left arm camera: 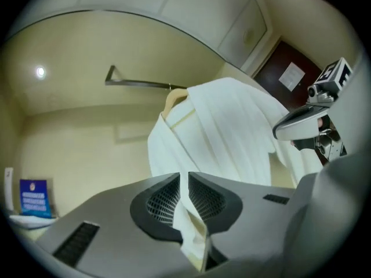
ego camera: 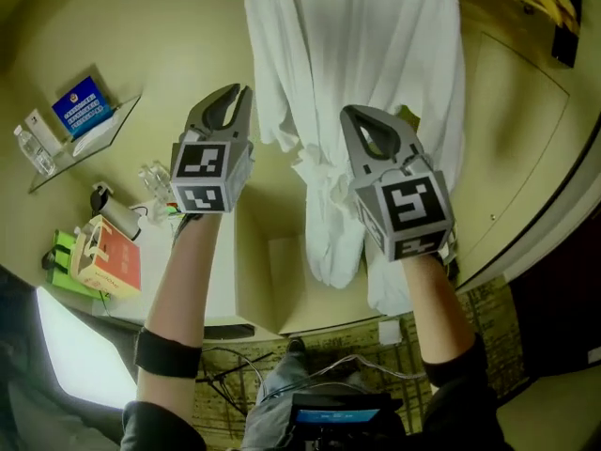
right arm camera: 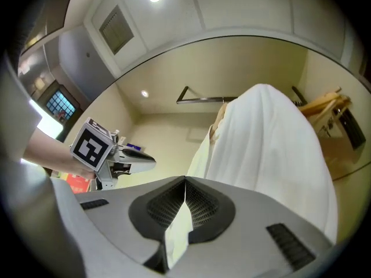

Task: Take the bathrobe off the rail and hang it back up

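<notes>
White and loosely folded, the robe (ego camera: pixel 357 73) is hanging from a wooden hanger (left arm camera: pixel 174 100) on the metal rail (left arm camera: pixel 145 84), close against the cream wall (ego camera: pixel 141 36). In the head view its folds are dropping between the person's two raised forearms. The left hand-held gripper (left arm camera: pixel 186 177) is pinching a fold at the robe's left edge, with its jaws standing almost together and white cloth pressed between the ribbed pads. The right hand-held gripper (right arm camera: pixel 185 183) is gripping the robe further to the right, its jaws closed onto a thin strip of cloth that is running down between them. Both hand-held grippers are pointing up toward the rail and sitting side by side, near each other but apart, each showing in the other's view. More wooden hangers (right arm camera: pixel 324 104) are showing at the right end of the rail. Off to the left, a glass shelf (ego camera: pixel 113 130) on the wall is carrying a blue card (ego camera: pixel 83 106) and small bottles (ego camera: pixel 33 148). Lower down, a red box (ego camera: pixel 115 259) is lying on a desk (ego camera: pixel 221 280) beside the robe's hem.
</notes>
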Tool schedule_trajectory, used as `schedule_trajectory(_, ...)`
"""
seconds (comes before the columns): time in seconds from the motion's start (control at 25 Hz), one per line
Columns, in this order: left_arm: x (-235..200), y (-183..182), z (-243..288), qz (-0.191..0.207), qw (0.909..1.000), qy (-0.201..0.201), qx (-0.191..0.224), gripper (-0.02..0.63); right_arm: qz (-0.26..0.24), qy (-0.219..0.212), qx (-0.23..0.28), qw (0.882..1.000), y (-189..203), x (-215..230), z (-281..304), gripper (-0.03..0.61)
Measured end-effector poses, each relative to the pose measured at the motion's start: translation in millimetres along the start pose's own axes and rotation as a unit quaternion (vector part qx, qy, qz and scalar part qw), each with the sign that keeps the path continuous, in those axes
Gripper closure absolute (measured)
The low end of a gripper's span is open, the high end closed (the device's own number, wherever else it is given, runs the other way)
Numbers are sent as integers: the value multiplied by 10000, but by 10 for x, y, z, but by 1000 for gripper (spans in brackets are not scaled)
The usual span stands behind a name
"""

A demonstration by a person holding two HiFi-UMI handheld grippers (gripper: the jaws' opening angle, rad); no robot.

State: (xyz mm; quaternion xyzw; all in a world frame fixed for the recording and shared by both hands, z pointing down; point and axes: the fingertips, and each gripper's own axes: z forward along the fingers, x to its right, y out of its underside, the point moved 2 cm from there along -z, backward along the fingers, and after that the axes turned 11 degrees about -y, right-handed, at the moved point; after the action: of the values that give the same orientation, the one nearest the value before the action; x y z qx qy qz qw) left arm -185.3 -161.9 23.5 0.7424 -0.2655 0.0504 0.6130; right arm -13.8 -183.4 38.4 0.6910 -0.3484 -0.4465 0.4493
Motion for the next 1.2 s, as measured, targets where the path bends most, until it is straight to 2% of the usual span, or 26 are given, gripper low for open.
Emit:
schedule_trajectory(0.08,-14,437,-329,-87,9990,-148,-423,611,215,-121,-139,9996,312,-185,-114,554)
schedule_trajectory(0.2,28,923,-815,-277,9951,-176,-935,611,346,-130,-425,9984,722,-381,-350,554)
schedule_trajectory(0.32,64,1256,-1276,-480,9902,-183,-1296,611,521,-54,-809,9953,1082,-527,-617,554)
schedule_trajectory(0.48,156,1597,-1830,-536,9846,-117,-1658,611,850,94,-1239,9886,1541,-760,-1017,555)
schedule_trajectory(0.76,201,2128,-2814,-899,9717,-97,-2183,611,1661,273,-1763,9698,2194,-1460,-1751,555)
schedule_trajectory(1.0,243,2262,-3516,-1176,9643,-59,-2373,611,1982,265,-1996,9592,2338,-2044,-2108,557)
schedule_trajectory(1.2,423,2299,-3927,-1278,9591,-27,-2525,611,2098,269,-2093,9547,2416,-2269,-2397,557)
